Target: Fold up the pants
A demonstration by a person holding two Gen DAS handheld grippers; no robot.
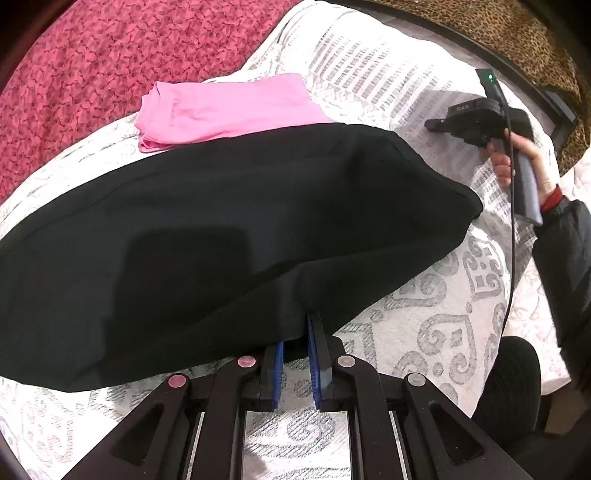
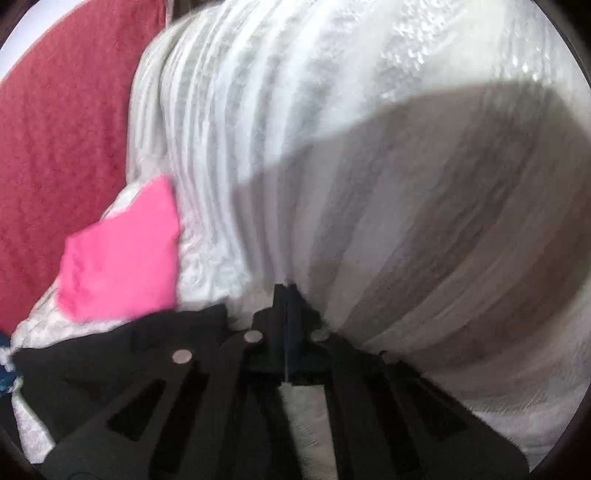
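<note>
Black pants [image 1: 221, 229] lie spread across a white quilt [image 1: 443, 295] with grey scroll and stripe pattern; the cloth runs from the lower left of the left wrist view up to a hemmed end at the right. Near edge of the pants is lifted in a small peak where the left gripper [image 1: 297, 328] pinches it — blue pads [image 1: 312, 347] nearly together, black cloth caught between them. Grip is on the near edge, roughly mid-length.

Behind the pants, a pink garment [image 1: 229, 107], folded flat, sits on the quilt, its near edge just at or under the pants' far edge. Beyond it, a red knit blanket [image 1: 74, 74] covers the far left. Leopard-print fabric [image 1: 517, 33] shows past a dark frame at the upper right.

The right gripper [image 1: 432, 124] is seen from the left wrist camera, off past the hemmed end of the pants, hovering over the striped part of the quilt. A hand [image 1: 517, 162] wraps its handle; dark sleeve with a red cuff below it, and a cable hangs down from the tool.

Right wrist view is blurred. The fingers meet in a closed line with nothing between them — clenched on air, tips pointing at the quilt. The pants sit at the lower left of that view, apart from the tips; the pink garment just above them. A large shadow falls on the quilt at the right.
</note>
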